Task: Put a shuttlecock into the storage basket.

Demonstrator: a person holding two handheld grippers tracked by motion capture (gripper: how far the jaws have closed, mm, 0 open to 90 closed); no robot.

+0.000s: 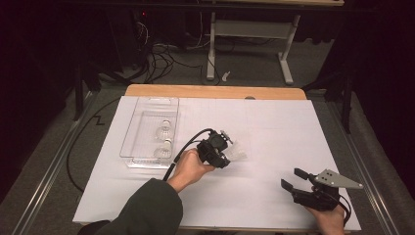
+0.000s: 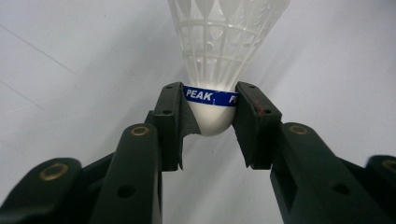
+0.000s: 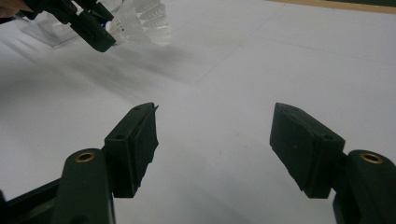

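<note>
Left hand-held gripper clamps shuttlecock cork (blue band readable close-up); right hand-held gripper open, idle.

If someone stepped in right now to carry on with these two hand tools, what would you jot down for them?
Left gripper: shut on a white shuttlecock, jaws pinching its cork at the blue band, held just above the white table.
Right gripper: open, nothing between its jaws, low over the table's right side.
Clear tray at the left: two shuttlecocks already inside.
Done: two seem placed, a third is gripped.
Left: probably carry the held one to the tray and release it.
</note>
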